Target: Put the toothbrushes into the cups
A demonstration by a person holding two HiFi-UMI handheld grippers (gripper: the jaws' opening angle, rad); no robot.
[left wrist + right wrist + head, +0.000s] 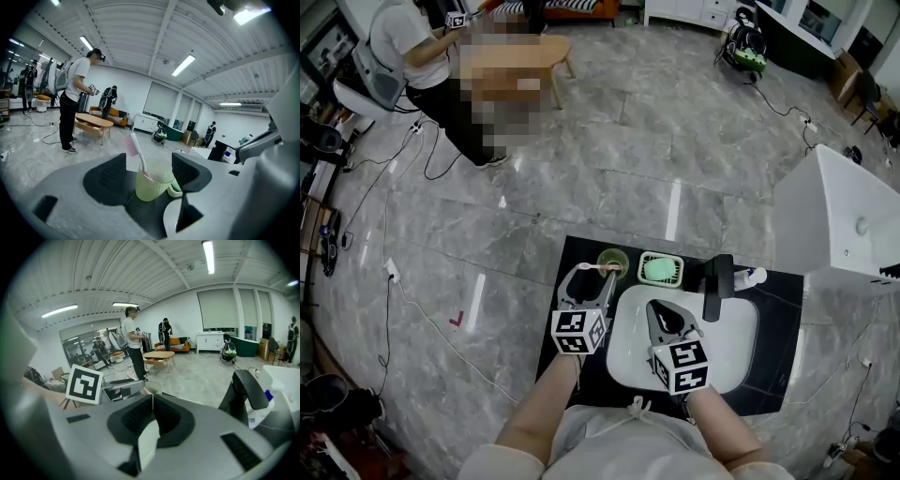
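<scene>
left claw (150, 165) stands wide open, the pale green textured plastic cup (154, 183) between its jaws on the black table (574, 255). the pink-headed white toothbrush (139, 152) leans inside the cup. right claw (152, 401) is closed and empty.

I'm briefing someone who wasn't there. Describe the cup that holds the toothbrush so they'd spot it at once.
Find the black counter with the white sink basin. Along its far edge, just left of the flat green soap dish, stands the cup. It alone is round, upright and pale green, with a pink toothbrush leaning out.
</scene>
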